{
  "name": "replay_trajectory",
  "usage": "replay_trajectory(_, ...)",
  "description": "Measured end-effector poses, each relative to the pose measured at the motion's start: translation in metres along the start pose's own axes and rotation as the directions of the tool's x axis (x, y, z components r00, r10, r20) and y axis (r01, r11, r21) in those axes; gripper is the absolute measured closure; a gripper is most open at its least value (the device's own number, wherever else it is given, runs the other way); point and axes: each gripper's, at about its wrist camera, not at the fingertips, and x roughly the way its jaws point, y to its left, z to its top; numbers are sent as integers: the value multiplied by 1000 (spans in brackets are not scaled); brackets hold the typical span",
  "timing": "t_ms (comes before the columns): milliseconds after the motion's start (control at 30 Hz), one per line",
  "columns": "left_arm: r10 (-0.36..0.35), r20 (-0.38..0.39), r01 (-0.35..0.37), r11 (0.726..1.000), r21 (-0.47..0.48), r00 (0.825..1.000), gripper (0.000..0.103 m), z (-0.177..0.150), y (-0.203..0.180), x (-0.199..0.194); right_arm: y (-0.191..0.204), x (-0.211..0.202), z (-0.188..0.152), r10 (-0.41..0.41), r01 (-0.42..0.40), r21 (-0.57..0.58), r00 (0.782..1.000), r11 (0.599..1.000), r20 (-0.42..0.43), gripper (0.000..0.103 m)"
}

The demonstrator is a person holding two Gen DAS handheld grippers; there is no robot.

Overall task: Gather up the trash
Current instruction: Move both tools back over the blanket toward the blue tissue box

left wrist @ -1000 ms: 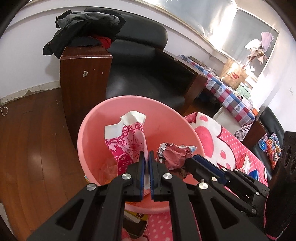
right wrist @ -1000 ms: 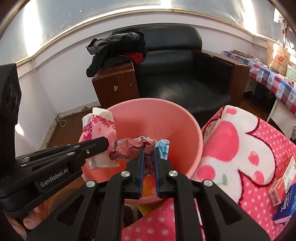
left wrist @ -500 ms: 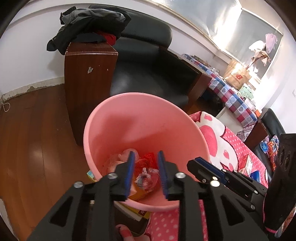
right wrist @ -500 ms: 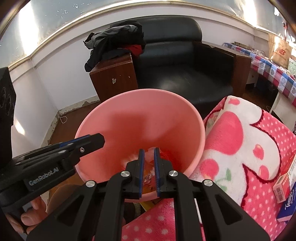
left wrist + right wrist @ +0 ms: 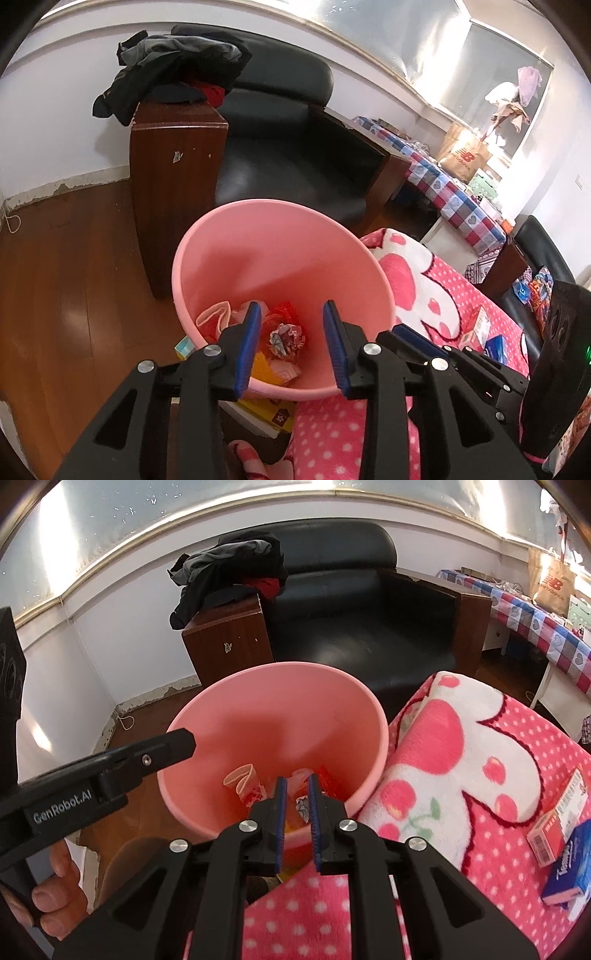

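A pink plastic bin (image 5: 280,240) stands on the floor beside the pink blanket; it also shows in the right wrist view (image 5: 280,709). Trash lies at its bottom: a crumpled wrapper ball (image 5: 287,338), a pink patterned paper cup (image 5: 245,782) and red and orange scraps (image 5: 284,312). My left gripper (image 5: 291,347) is open and empty above the bin's near rim. My right gripper (image 5: 296,823) is open by a narrow gap and empty, also over the near rim. The left gripper's finger (image 5: 147,757) reaches in from the left in the right wrist view.
A black leather armchair (image 5: 295,158) with a wooden side (image 5: 173,184) and piled clothes (image 5: 173,66) stands behind the bin. The pink dotted blanket (image 5: 461,775) carries a small red-white box (image 5: 557,823) and a blue tissue pack (image 5: 569,864). Books (image 5: 266,410) lie under the bin. Wooden floor (image 5: 66,288) lies to the left.
Both grippers let go: the patterned cup and the crumpled wrapper dropped into the bin. The left jaws opened wide, the right jaws opened slightly.
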Motion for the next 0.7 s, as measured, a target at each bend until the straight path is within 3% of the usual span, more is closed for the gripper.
replay_trajectory(33,-3,1,3,1000,6,1000,69,-1,-2,-2,-1,-5,-2,1,-1,4,1000,1000,10,67)
replay_trajectory(100,-11,5,10,1000,23,1000,66,-2,-9,-7,-2,-14,-6,-4,3,10,1000,1000,25,65)
replay_trajectory(400,-50,-5,50,995,90,999,66,-18,-43,-23,-20,-58,-32,-51,48,43,997,998,58,64)
replay_trajectory(700,-100,-44,106,980,166,994,66,-39,-85,-27,-57,-95,-71,-148,142,95,987,985,62,64)
